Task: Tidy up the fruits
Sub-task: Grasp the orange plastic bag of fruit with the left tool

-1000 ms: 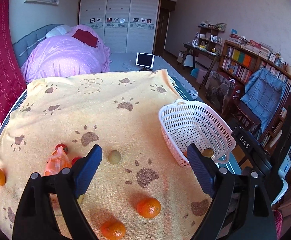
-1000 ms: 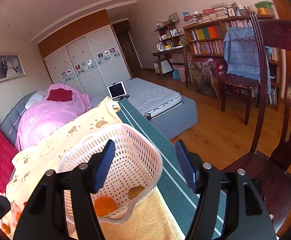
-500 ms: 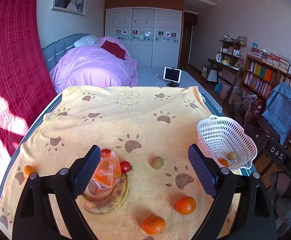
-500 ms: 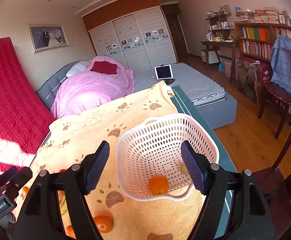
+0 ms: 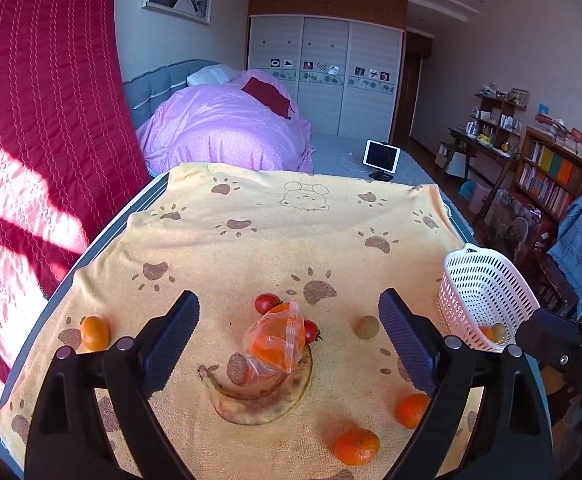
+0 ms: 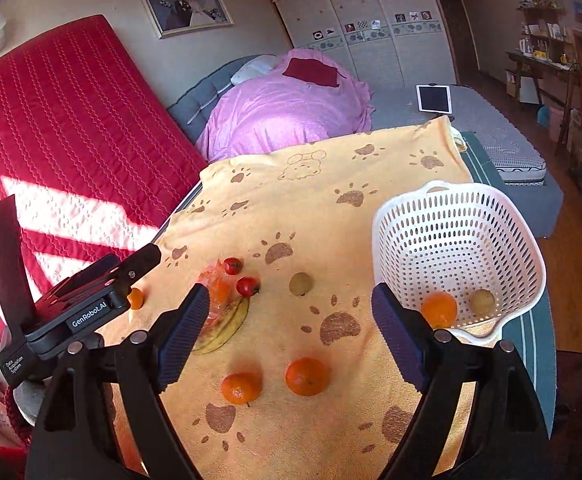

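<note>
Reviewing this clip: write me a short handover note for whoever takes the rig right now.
Left gripper: jaws opening, nothing between them.
Right gripper: jaws opening, empty.
White basket at the blanket's right edge holds one orange and one pale round fruit.
Left on the blanket: two near oranges, one far-left orange, a pale round fruit, two tomatoes, a banana with a bagged orange on it.

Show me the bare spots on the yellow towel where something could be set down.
Free: the towel's far half, from the bear drawing down to the tomatoes, and the strip between the greenish fruit and the basket. Crowded: around the banana, bagged fruit and near oranges.
</note>
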The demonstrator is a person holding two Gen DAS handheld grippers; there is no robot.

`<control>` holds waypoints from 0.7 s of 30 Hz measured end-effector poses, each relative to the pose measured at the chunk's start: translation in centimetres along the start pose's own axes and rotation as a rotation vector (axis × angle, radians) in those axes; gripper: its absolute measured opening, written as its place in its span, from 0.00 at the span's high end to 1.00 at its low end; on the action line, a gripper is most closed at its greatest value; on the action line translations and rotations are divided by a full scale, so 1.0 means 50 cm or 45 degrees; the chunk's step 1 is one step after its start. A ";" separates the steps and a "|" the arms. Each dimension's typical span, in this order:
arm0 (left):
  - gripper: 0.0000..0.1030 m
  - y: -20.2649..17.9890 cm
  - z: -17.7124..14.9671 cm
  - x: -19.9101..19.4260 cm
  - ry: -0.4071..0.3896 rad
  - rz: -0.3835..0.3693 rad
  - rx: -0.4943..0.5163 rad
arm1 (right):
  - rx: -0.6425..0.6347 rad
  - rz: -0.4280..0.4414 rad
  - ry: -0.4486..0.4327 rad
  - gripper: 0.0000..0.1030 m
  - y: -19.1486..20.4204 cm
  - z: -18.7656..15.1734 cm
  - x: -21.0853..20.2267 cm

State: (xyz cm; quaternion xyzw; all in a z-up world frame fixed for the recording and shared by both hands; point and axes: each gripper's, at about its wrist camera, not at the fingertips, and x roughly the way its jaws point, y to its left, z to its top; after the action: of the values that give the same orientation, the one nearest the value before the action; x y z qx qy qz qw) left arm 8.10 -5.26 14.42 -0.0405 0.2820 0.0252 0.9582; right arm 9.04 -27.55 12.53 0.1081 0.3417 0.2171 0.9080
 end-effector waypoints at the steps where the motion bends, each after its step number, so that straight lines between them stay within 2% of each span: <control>1: 0.12 0.004 0.000 0.000 0.001 0.003 -0.001 | 0.006 -0.004 0.012 0.18 -0.001 -0.002 0.005; 11: 0.11 0.035 -0.004 0.007 0.013 0.052 -0.007 | 0.017 -0.021 0.041 0.18 -0.009 0.001 0.020; 21: 0.11 0.039 -0.038 0.096 0.169 0.021 0.002 | 0.024 -0.030 0.092 0.18 -0.014 -0.004 0.047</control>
State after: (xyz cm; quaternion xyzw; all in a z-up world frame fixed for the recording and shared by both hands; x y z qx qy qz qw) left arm 10.97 -3.37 10.13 -0.0390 0.3454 0.0302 0.9372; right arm 10.72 -27.07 10.77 0.1046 0.3775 0.2071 0.8965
